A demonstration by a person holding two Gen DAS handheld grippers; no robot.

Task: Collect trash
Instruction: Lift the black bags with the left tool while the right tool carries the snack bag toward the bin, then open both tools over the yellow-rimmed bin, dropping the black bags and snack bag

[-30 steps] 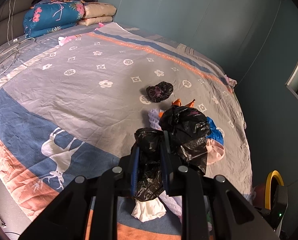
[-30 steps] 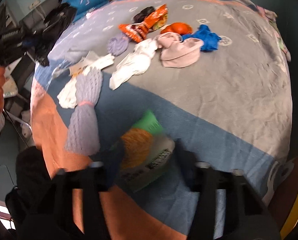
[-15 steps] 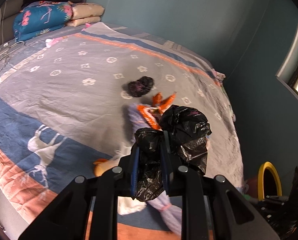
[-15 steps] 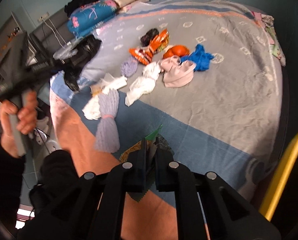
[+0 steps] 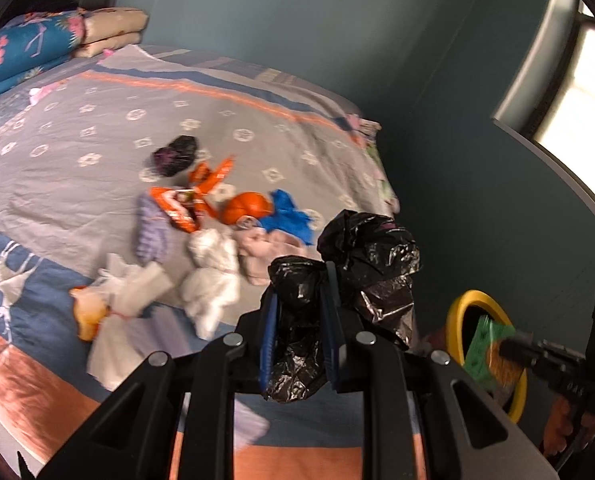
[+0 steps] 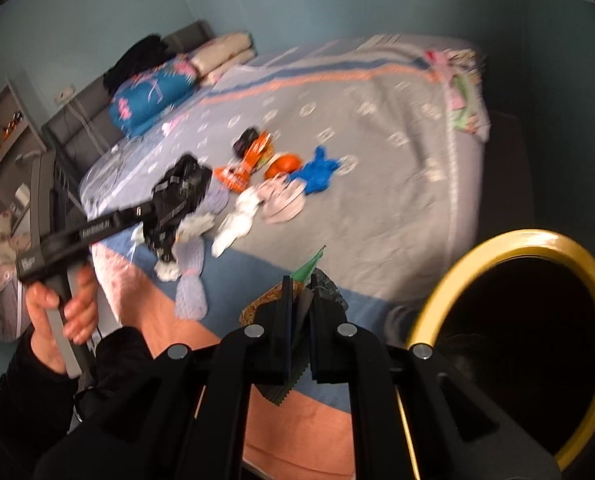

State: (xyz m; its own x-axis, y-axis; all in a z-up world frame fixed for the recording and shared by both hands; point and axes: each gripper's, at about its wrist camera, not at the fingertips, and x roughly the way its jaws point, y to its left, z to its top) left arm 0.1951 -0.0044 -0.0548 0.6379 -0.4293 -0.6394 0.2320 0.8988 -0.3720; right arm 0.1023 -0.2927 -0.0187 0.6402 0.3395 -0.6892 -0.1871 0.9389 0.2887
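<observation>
Bedroom, patterned bed point(image 5: 97, 92) strewn with litter. Left hand-held gripper point(image 5: 299, 320) pinches a black plastic bag point(image 5: 361, 264); right hand-held gripper point(image 6: 299, 312) is pressed together on a green snack wrapper point(image 6: 307, 270), beside the yellow-rimmed bin point(image 6: 517, 240). Step judged: carrying trash to bin. Next: position over its mouth, release.

You are looking at two claws, the left claw point(image 5: 299, 320) and the right claw point(image 6: 299, 312), two black bags, the held black bag point(image 5: 361, 276) and the small black bag point(image 5: 176, 155), one yellow-rimmed bin point(image 6: 509, 240), and one bed point(image 5: 77, 128).
</observation>
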